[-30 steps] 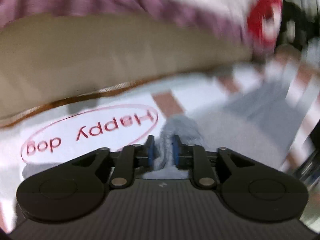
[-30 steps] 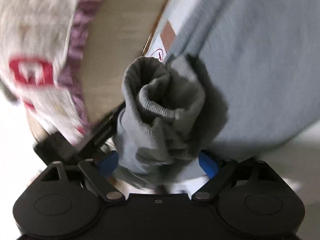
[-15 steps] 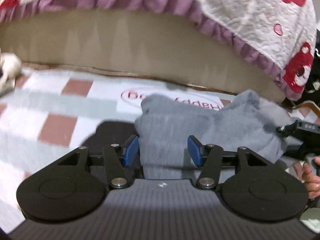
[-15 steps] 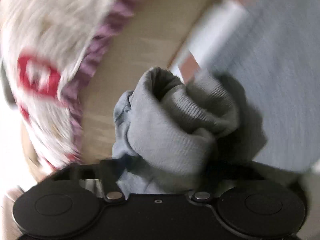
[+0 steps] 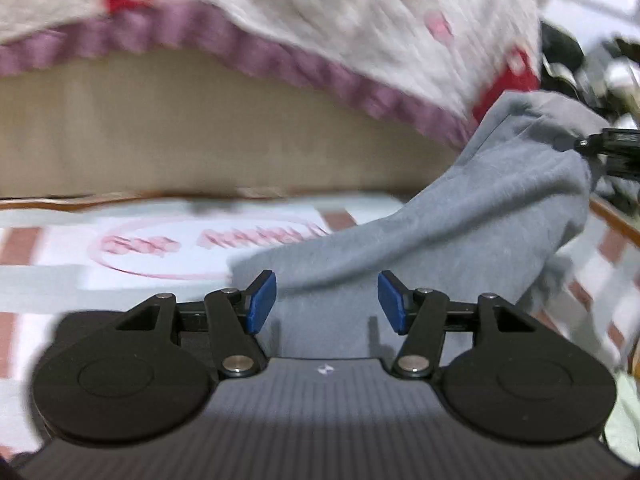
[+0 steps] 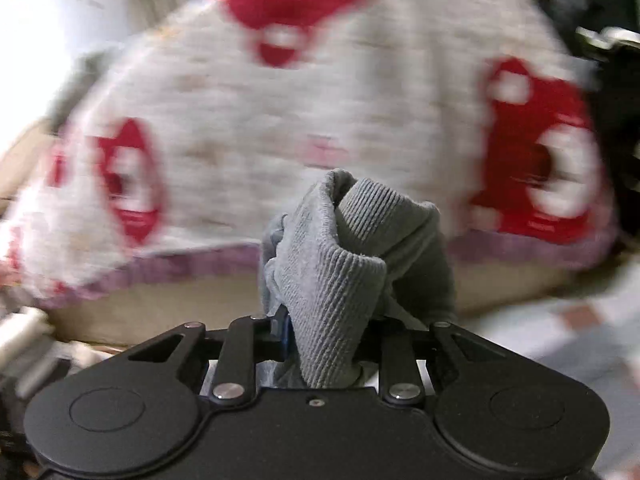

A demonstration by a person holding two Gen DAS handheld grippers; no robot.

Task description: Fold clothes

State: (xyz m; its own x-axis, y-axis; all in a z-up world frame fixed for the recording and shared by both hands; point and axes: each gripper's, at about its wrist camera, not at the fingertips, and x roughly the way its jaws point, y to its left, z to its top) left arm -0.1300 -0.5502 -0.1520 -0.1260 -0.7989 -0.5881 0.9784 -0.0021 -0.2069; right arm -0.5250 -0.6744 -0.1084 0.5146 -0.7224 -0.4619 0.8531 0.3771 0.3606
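A grey sweatshirt (image 5: 460, 240) rises from a checked mat (image 5: 48, 292) toward the upper right, its ribbed cuff (image 6: 352, 280) bunched between the closing jaws of the right gripper (image 6: 324, 336), whose pads press on the cloth. The left gripper (image 5: 326, 302) hovers over the garment's lower part, its blue pads (image 5: 262, 300) apart and still widening, touching nothing. Red lettering inside an oval (image 5: 208, 246) on the mat is too blurred to read. Behind hangs a white quilt (image 5: 360, 20) with red figures and purple trim.
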